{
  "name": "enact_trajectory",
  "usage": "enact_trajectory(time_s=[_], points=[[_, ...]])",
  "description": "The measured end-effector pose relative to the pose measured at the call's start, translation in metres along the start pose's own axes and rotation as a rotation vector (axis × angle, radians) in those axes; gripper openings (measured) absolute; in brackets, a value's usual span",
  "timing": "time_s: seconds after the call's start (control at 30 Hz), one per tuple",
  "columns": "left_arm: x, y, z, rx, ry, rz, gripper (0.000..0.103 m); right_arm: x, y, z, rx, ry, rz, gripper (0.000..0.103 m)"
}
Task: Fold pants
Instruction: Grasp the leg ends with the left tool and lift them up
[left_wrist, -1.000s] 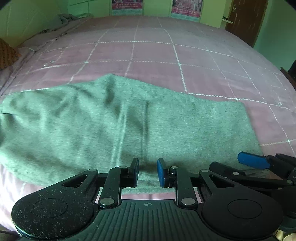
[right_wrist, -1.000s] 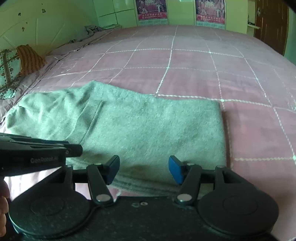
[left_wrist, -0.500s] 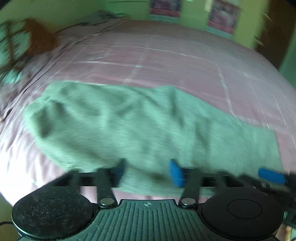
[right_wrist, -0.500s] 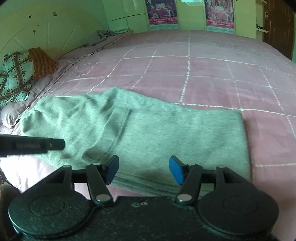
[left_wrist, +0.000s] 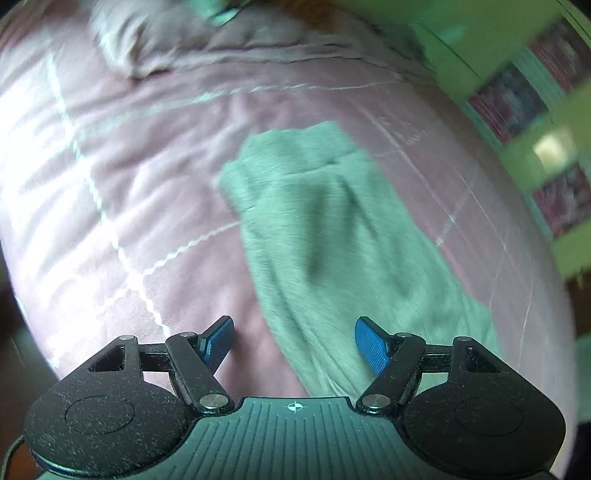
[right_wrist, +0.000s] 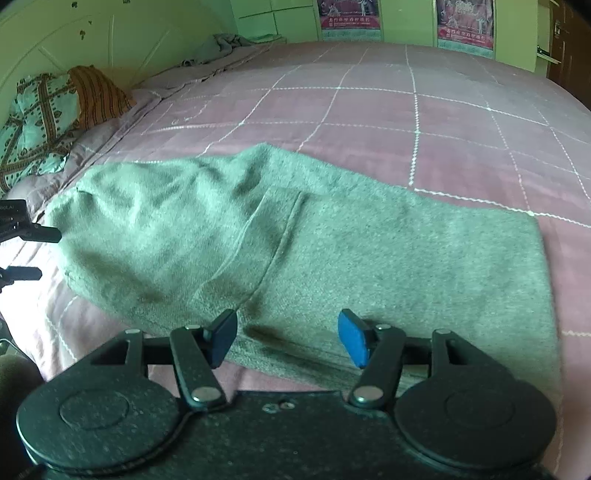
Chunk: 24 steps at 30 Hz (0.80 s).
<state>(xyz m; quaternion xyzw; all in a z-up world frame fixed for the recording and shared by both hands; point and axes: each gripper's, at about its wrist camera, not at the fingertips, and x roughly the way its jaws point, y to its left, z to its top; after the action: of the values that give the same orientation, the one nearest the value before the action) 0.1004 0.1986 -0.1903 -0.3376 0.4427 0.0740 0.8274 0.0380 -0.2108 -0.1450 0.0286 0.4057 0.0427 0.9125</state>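
Grey-green pants (right_wrist: 295, 243) lie folded lengthwise on the pink quilted bed (right_wrist: 406, 110), with a pocket seam near the middle. My right gripper (right_wrist: 288, 338) is open and empty, low over the pants' near edge. My left gripper (left_wrist: 293, 341) is open and empty, above the near end of the pants (left_wrist: 332, 229), which run away from it; this view is blurred. The left gripper's fingers (right_wrist: 37, 234) show at the left edge of the right wrist view, beside the pants' left end.
Patterned pillows (right_wrist: 40, 118) lie at the head of the bed on the left. A crumpled grey cloth (right_wrist: 225, 42) sits at the far corner. Green walls with posters (right_wrist: 349, 16) stand behind. A dark door (right_wrist: 565, 40) is at the far right.
My left gripper opened wider, moved left and turned, now looking along the pants from their left end. My right gripper stayed open and drew back slightly.
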Motion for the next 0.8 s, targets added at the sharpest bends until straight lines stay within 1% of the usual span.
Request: enact_trajectory(time_s=[0.1, 0.13, 0.17, 0.2, 0.27, 0.33, 0.47, 0.53, 0.63, 0.7, 0.8], points=[[0.019, 0.02, 0.0, -0.113, 0.013, -0.097, 0.072, 0.004, 0.0, 0.001, 0.0, 0.006, -0.004, 0.061], [0.024, 0.024, 0.0, -0.143, 0.009, -0.126, 0.067, 0.005, 0.0, 0.001, -0.001, 0.007, -0.004, 0.061], [0.029, 0.027, 0.001, -0.163, 0.008, -0.153, 0.053, 0.005, 0.0, 0.002, -0.002, 0.008, -0.004, 0.062], [0.035, 0.03, 0.002, -0.182, 0.016, -0.182, 0.047, 0.006, -0.001, 0.002, -0.001, 0.009, -0.005, 0.062], [0.047, 0.036, 0.004, -0.23, 0.022, -0.216, 0.04, 0.006, -0.001, 0.003, 0.001, 0.009, -0.005, 0.063], [0.058, 0.042, 0.006, -0.268, 0.016, -0.245, 0.035, 0.008, -0.002, 0.003, 0.007, 0.007, -0.002, 0.064], [0.074, 0.04, 0.006, -0.301, 0.011, -0.28, 0.023, 0.009, -0.002, 0.003, 0.012, 0.0, -0.003, 0.063], [0.075, 0.035, 0.004, -0.303, -0.003, -0.282, 0.022, 0.008, -0.001, 0.004, 0.013, -0.005, -0.01, 0.062], [0.075, 0.027, 0.002, -0.273, -0.024, -0.268, 0.021, 0.005, -0.001, 0.007, 0.015, -0.017, -0.021, 0.062], [0.073, 0.027, 0.003, -0.288, -0.023, -0.272, 0.02, 0.003, -0.002, 0.009, 0.019, -0.034, -0.032, 0.062], [0.05, 0.015, 0.003, -0.23, -0.067, -0.293, 0.019, 0.008, -0.006, 0.011, 0.024, -0.026, -0.049, 0.062]])
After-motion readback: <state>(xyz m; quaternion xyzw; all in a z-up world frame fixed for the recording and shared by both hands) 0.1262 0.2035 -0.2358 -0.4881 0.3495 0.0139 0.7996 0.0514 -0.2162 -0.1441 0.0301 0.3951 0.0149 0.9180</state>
